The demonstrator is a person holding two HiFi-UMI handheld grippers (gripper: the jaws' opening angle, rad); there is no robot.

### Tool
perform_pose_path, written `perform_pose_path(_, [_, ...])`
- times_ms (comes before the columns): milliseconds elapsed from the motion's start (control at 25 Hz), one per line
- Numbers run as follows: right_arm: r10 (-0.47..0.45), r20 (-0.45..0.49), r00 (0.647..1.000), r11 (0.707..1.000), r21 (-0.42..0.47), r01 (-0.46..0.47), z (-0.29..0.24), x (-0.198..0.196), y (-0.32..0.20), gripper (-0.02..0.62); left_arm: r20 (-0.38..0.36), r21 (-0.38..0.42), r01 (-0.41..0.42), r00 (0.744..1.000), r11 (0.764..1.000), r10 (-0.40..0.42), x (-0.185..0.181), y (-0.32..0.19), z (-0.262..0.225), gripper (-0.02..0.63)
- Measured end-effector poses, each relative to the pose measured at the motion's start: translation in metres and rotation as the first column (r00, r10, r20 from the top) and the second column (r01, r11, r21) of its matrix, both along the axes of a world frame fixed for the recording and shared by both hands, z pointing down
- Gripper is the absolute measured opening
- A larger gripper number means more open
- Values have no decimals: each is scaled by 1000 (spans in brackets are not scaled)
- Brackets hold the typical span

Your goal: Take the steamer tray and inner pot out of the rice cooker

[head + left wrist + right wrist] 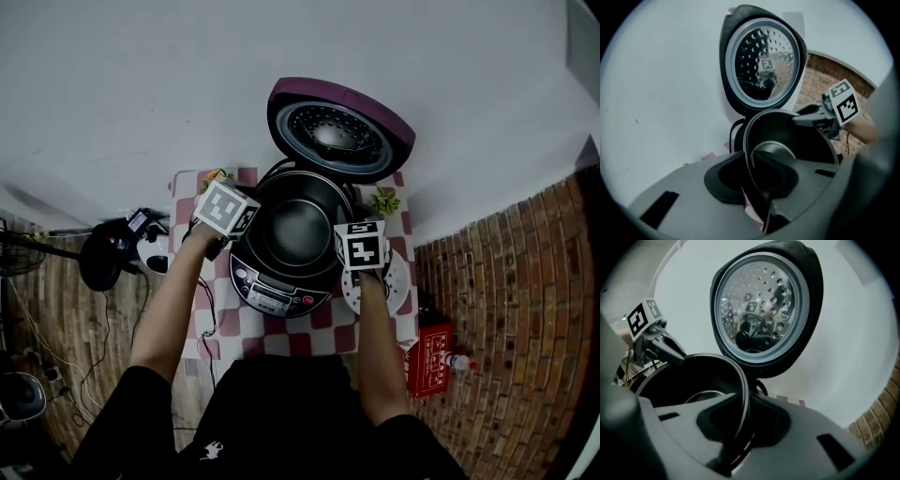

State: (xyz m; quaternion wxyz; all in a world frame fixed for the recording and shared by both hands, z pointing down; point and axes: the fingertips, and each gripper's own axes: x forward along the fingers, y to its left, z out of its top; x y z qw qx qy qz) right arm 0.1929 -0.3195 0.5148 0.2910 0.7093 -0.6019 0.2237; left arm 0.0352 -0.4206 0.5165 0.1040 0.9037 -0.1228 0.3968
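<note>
Upright inner pot (295, 230) (mouth up, seemingly).

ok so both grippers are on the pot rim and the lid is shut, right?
No, the lid is open, tipped back behind the pot, as the head view shows. The left gripper and right gripper are both on the pot rim.

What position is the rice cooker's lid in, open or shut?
Open. The lid stands tipped back, its dimpled metal underside showing, and the inner pot beneath lies uncovered.
</note>
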Motion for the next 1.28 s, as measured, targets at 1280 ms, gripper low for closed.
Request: perform_pose_path(1280, [-145,278,950,947,316,52,-98,-23,20,29,-302,-121,232,918,965,-259,-29,31,-86,52])
